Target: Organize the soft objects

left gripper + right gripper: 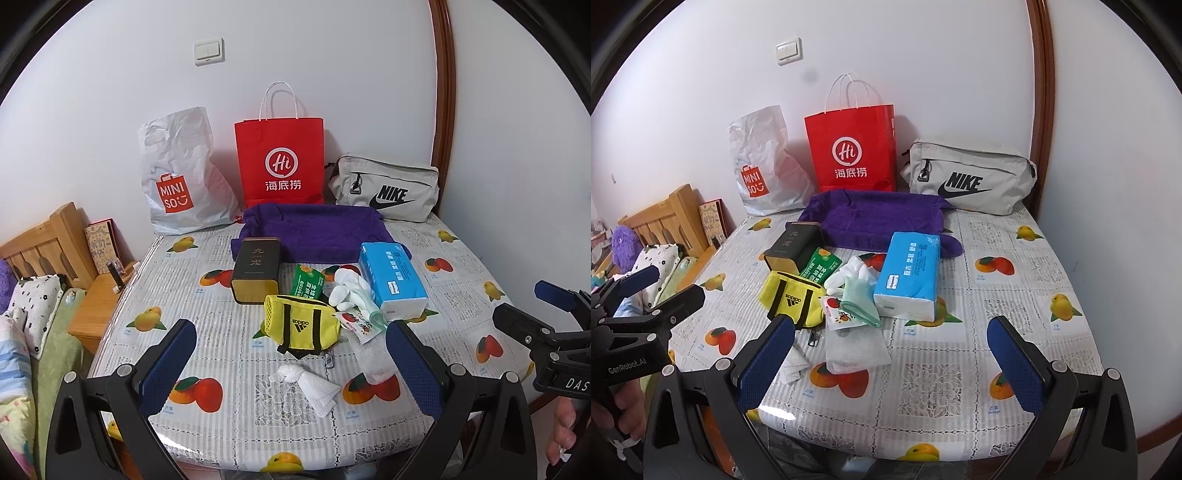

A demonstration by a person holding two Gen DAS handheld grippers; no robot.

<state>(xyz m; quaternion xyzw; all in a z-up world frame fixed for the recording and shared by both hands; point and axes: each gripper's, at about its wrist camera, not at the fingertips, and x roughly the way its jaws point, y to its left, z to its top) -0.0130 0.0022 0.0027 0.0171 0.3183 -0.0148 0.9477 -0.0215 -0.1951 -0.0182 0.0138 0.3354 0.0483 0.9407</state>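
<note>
While both grippers hover above the near edge of the table [229,435], neither touches any object. The left gripper [291,354] has its jaws spread wide, framing a knotted white cloth [306,384] on the fruit-print tablecloth; the right gripper [890,350] likewise has its jaws spread and empty, with a translucent white pouch [857,349] lying between its blue pads [1015,365].

The soft items cluster at mid-table: a yellow adidas mini bag [301,326] lies nearest the left gripper, with white gloves [349,291] and a pale green cloth [860,301] just beside it, the cloth resting against a blue tissue pack [391,278]. A small fruit-print sachet [840,314] lies between the mini bag and the green cloth. A dark tin box [256,269] and a green packet [306,282] sit behind the mini bag. A purple towel [314,232] is spread farther back.

Along the wall stand a white MINISO bag [177,173], a red paper bag [280,162] and a grey Nike pouch [384,188]. A wooden headboard [48,243] appears at left.
</note>
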